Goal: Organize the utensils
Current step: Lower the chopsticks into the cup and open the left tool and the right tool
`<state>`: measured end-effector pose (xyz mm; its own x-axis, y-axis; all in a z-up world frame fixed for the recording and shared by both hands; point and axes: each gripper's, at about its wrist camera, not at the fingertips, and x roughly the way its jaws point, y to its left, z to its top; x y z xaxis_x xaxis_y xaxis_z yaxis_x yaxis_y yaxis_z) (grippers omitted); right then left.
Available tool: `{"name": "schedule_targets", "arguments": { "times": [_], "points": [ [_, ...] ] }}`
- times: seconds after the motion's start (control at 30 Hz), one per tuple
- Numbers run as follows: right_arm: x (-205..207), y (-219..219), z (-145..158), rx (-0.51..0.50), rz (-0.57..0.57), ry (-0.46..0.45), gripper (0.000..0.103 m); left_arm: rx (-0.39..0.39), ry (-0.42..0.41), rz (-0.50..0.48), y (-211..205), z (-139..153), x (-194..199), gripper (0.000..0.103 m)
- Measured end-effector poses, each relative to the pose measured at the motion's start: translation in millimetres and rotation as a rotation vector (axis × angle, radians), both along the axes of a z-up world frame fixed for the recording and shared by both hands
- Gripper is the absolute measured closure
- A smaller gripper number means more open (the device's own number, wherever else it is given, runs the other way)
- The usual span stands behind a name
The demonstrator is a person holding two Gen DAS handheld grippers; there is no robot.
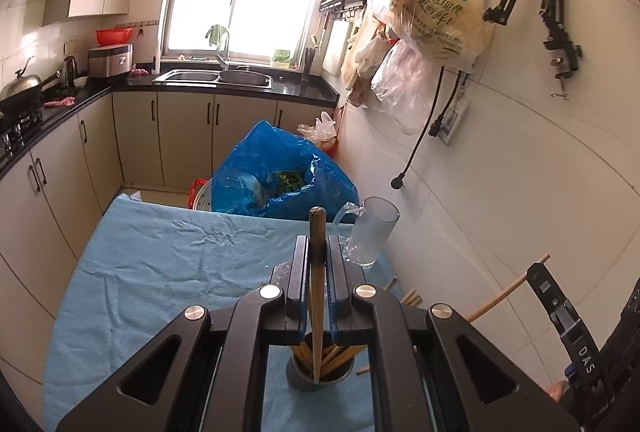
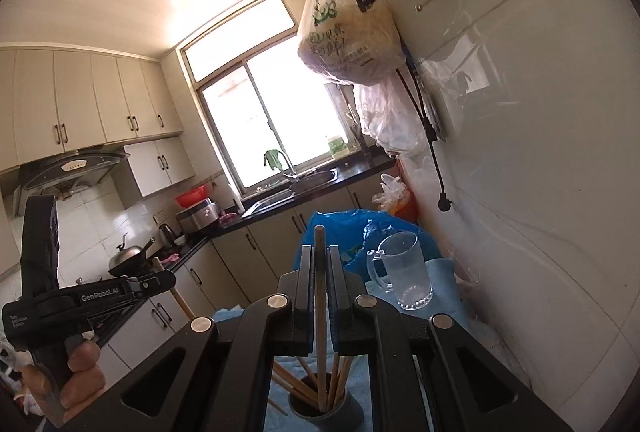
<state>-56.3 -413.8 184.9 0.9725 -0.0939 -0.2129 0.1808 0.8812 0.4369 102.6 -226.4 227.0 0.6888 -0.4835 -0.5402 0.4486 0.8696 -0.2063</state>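
With each claw clamped on one upright chopstick above the grey holder (image 1: pixel 320 378) at bottom centre, risk of tips snagging the crowded chopsticks (image 2: pixel 340 372) or tipping the holder. Left claw (image 1: pixel 319 256) on chopstick (image 1: pixel 317 272), tilted downward; right claw (image 2: pixel 320 264) on chopstick (image 2: pixel 320 272), nearly level, glass mug (image 2: pixel 406 278) right of centre.

holder (image 1: pixel 320 376) base hidden, bag print (image 1: pixel 436 11) unreadable
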Motion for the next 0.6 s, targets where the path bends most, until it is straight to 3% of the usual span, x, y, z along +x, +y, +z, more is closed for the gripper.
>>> {"name": "schedule_targets", "arguments": {
  "times": [0.6],
  "points": [
    [63.0, 6.8, -64.5, 0.013, 0.056, 0.171, 0.097, 0.100, 0.078, -0.036, -8.9, -77.3, 17.8, 0.096]
  ]
}}
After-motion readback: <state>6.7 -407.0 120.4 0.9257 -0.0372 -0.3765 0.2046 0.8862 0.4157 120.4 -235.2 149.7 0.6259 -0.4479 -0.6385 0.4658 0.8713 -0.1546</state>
